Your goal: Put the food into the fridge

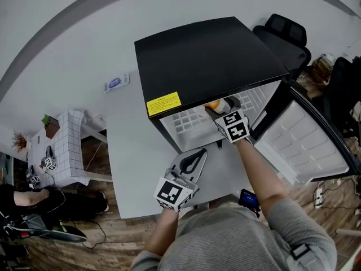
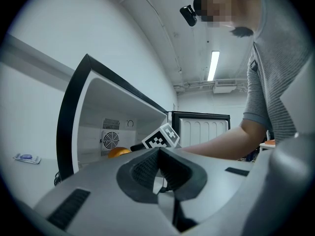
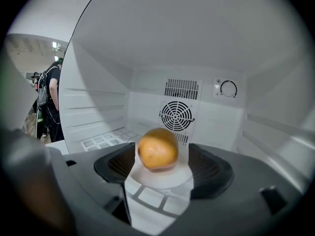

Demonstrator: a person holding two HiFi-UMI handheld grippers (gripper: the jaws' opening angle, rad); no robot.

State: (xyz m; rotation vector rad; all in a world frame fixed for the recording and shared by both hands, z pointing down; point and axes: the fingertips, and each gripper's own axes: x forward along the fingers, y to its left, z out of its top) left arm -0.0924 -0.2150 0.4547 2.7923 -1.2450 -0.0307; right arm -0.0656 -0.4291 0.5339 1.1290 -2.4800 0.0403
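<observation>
A black mini fridge [image 1: 208,61] stands on the grey table [image 1: 130,168] with its door [image 1: 307,143] swung open to the right. My right gripper [image 1: 217,107] reaches into the white interior. A round orange food item [image 3: 157,149] sits between the spread jaws of that gripper [image 3: 161,159], with a thin gap on each side; I cannot see either pad touching it. In the head view the orange item [image 1: 212,104] shows just under the fridge's top edge. My left gripper [image 1: 194,157] rests low over the table in front of the fridge, and its jaws [image 2: 158,151] are shut and empty.
Inside the fridge a round fan grille [image 3: 176,116] and a dial [image 3: 228,88] sit on the back wall. A small blue-and-white item [image 1: 115,83] lies on the table at the left. An office chair [image 1: 285,35] stands behind the fridge. A white gridded table [image 1: 65,145] is at the far left.
</observation>
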